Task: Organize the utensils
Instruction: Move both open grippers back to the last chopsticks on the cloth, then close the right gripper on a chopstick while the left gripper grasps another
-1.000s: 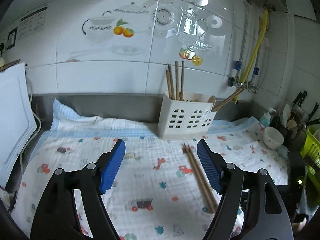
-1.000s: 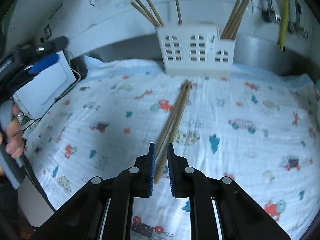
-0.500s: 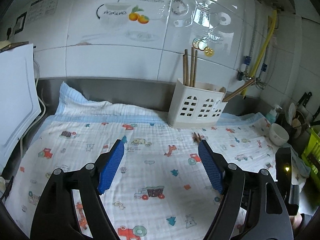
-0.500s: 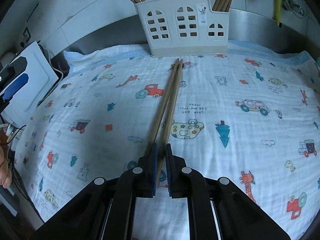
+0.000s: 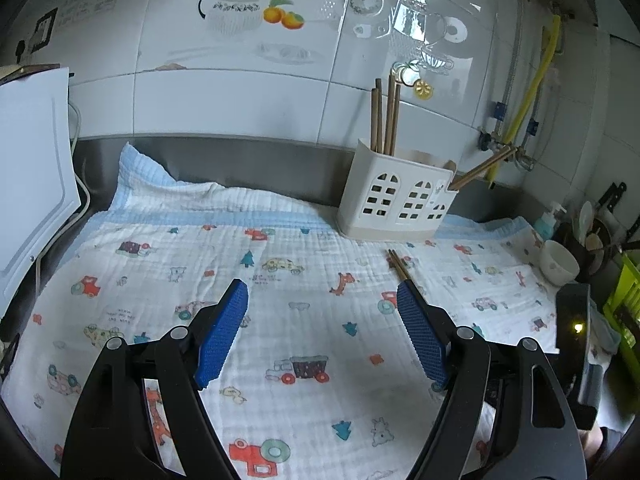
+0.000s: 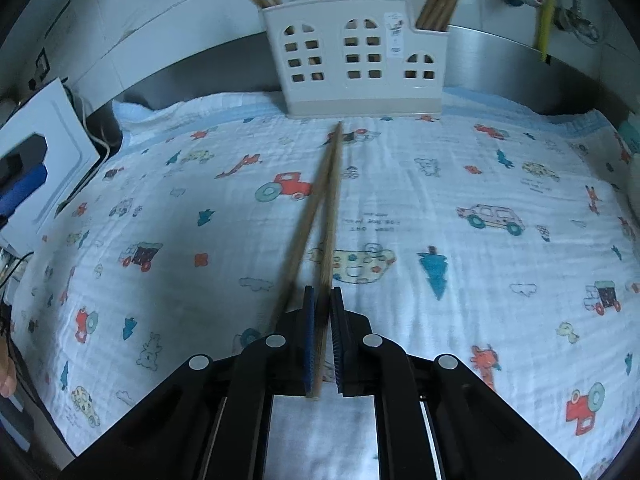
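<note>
Two wooden chopsticks (image 6: pixel 328 200) lie side by side on the printed cloth (image 6: pixel 480 280), tips toward the white utensil holder (image 6: pixel 356 56). My right gripper (image 6: pixel 320 290) is low over their near ends and shut on the right-hand chopstick. The left-hand one runs beside and under the left finger (image 6: pixel 308 320). The holder (image 5: pixel 394 196) stands at the back wall with several chopsticks upright in it. My left gripper (image 5: pixel 321 286) hovers open above the cloth with nothing between its pads. Just past its right finger, the chopstick tips (image 5: pixel 396 260) show.
A white board (image 5: pixel 32 168) leans at the left with a cable beside it. On the right are a white bowl (image 5: pixel 558 268), a soap bottle (image 5: pixel 546 224), a green basket (image 5: pixel 624 300) and a yellow hose (image 5: pixel 532 80) on the tiled wall.
The right gripper has sunk toward the cloth and its jaws have pinched shut on one chopstick. The left gripper has dropped a little and swung left, still open.
</note>
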A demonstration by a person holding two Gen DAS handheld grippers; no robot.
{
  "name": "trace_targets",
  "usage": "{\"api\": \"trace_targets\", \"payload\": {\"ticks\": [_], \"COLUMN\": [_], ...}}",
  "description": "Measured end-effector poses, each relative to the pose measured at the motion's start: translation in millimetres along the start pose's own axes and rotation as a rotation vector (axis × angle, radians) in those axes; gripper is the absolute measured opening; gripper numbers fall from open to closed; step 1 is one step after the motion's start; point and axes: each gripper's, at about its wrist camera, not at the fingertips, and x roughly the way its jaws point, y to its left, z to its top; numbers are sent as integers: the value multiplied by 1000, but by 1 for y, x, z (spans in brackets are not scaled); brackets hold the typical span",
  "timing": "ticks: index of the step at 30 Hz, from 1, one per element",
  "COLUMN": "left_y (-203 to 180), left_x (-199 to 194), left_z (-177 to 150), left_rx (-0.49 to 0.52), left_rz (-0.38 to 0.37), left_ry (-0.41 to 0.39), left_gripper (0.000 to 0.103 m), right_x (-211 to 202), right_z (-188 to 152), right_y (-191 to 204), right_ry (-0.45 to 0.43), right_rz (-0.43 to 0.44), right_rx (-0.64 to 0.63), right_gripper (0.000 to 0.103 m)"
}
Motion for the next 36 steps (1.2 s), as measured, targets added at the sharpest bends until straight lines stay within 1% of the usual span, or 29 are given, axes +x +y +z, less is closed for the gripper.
{"api": "trace_targets", "payload": {"ticks": [4, 9, 11, 13, 16, 18, 19, 20, 23, 25, 26, 27, 33, 34, 35, 36], "left_y": [-5, -27, -39, -50, -66, -78, -85, -90, -101, -105, -107, -108, -112, -112, -112, -114], "left_x": [5, 17, 24, 31, 42, 48, 53, 56, 64, 69, 72, 75, 89, 91, 93, 95], "left_z": [-4, -17, -25, -35, -48, -57, -62, -65, -70, -70, -70, -70, -71, -71, -71, -71], "left_rx": [-5, 29, 42, 46, 57, 69, 84, 91, 99, 101, 101, 100, 96, 89, 87, 94], "left_rz": [-18, -60, -96, -129, -165, -179, -191, -198, -210, -205, -208, -207, -163, -167, -170, -161], "left_ry": [21, 85, 125, 166, 220, 252, 271, 285, 308, 318, 321, 327, 352, 355, 360, 361], "left_gripper": [76, 74, 64, 60, 50, 49, 40, 37, 33, 33, 27, 25, 25, 20, 18, 18], "right_x": [-12, -25, -31, -36, -45, -51, -53, -56, -62, -64, -65, -66, -69, -70, -70, -71], "right_z": [-3, -12, -16, -20, -24, -25, -25, -25, -25, -26, -26, -26, -24, -24, -24, -24], "right_y": [-8, -22, -28, -33, -39, -44, -45, -47, -51, -54, -55, -56, -59, -59, -59, -59], "right_ry": [-30, -53, -61, -72, -83, -93, -98, -106, -122, -124, -128, -130, -141, -143, -145, -146], "right_rz": [-9, -9, -9, -9, 1, 10, 11, 10, 8, 18, 19, 21, 32, 32, 30, 28], "right_rx": [-1, 8, 13, 10, 7, 5, 4, 1, -1, 3, 5, 6, 5, 3, 0, -2], "right_gripper": [7, 6, 6, 6, 6, 6, 6, 6, 6, 6, 6, 6, 6, 6, 6, 6]}}
